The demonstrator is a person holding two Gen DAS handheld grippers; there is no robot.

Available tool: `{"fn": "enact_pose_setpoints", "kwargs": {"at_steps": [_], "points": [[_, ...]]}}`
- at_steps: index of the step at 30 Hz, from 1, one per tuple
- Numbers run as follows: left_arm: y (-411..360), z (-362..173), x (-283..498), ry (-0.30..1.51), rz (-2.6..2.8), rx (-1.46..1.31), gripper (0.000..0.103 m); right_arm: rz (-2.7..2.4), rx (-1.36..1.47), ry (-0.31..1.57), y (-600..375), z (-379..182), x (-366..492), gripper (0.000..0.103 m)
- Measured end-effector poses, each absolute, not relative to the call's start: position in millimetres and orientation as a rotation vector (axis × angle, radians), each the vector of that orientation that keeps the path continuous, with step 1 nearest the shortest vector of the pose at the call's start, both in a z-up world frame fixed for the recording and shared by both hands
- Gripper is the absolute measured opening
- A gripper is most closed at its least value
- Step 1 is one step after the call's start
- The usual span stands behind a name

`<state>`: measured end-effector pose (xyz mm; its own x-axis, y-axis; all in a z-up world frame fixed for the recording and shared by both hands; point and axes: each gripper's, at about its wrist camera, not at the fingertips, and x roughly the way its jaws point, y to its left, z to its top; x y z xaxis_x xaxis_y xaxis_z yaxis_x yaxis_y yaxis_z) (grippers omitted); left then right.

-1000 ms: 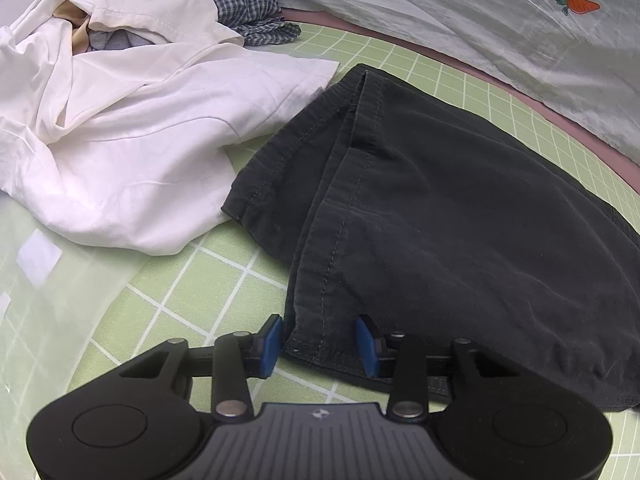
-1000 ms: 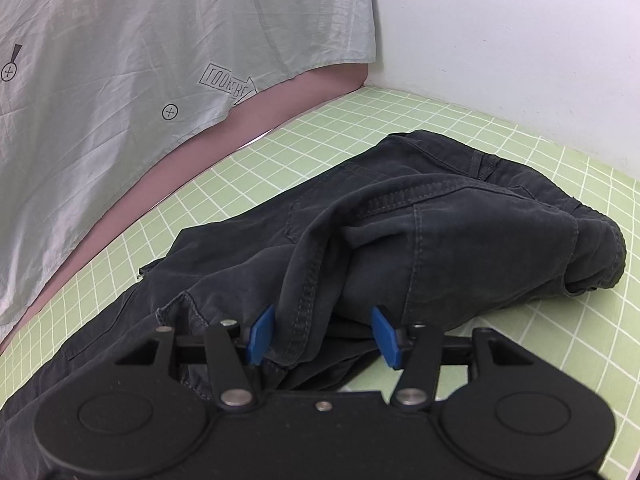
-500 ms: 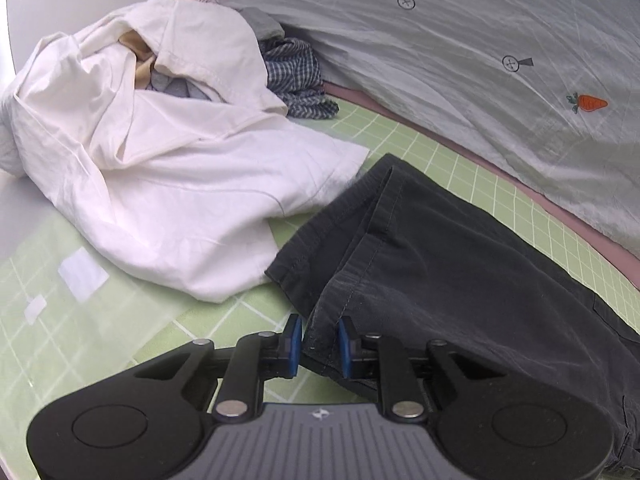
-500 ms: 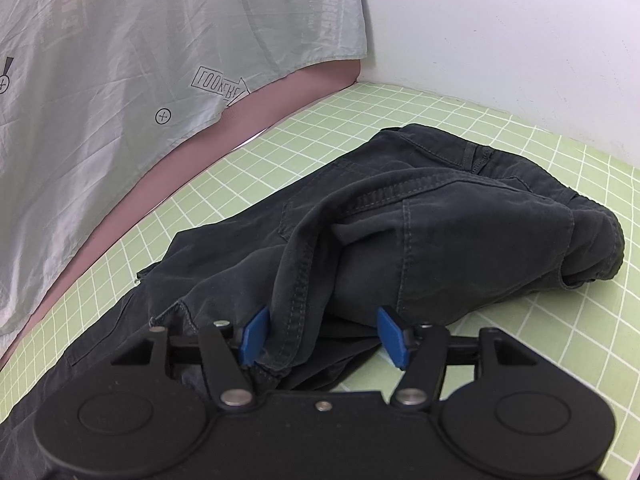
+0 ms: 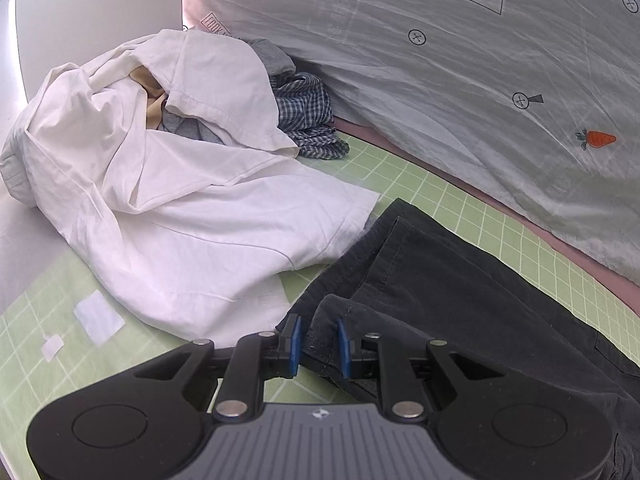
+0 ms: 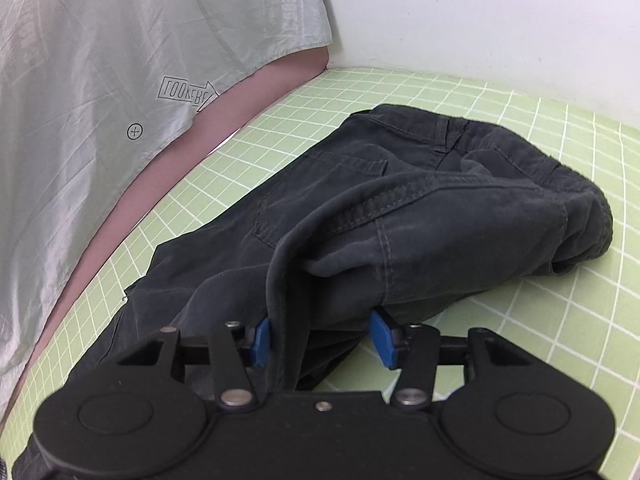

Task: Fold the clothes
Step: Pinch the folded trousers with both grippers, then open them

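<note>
we've lifted the trouser hem since a second ago, our left gripper pinching it narrow, our right gripper wide, straddling the waist-end fold of the dark trousers on the green mat

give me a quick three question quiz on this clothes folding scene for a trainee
1. True or false: the left tool is shut on the hem of the dark trousers.
2. Which garment lies beside the trousers in the left view? A) white shirt B) red towel C) yellow sock
3. Fill in: the right tool is ____, its fingers either side of a trouser fold.

Key: 1 true; 2 A; 3 open
</note>
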<state>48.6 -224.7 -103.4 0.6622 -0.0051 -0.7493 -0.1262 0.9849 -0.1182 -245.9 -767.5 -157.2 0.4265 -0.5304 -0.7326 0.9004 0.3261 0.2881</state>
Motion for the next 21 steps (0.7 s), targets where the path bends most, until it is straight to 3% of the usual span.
{"fn": "enact_pose_setpoints", "kwargs": {"at_steps": [4,6,8,12,17,21], "points": [[-228,-100,60,0.844,0.066,-0.159,0.021,-1.013,0.631,0.598,-768,-144,-231,0.043],[-232,-98,66,0.837,0.063,-0.151,0.019,-1.002,0.6,0.61,-773,-141,-224,0.032],[-235,-95,77,0.83,0.073,-0.137,0.002,-0.99,0.612,0.608,-782,-141,-220,0.025],[-238,-91,98,0.816,0.1,-0.105,0.0,-0.975,0.59,0.613,-797,-138,-205,0.011],[-251,-102,116,0.865,0.059,-0.043,0.0,-0.976,0.542,0.659,-797,-145,-189,0.008],[-260,-121,113,0.946,0.003,-0.042,0.005,-0.981,0.508,0.699,-793,-152,-179,0.013]]}}
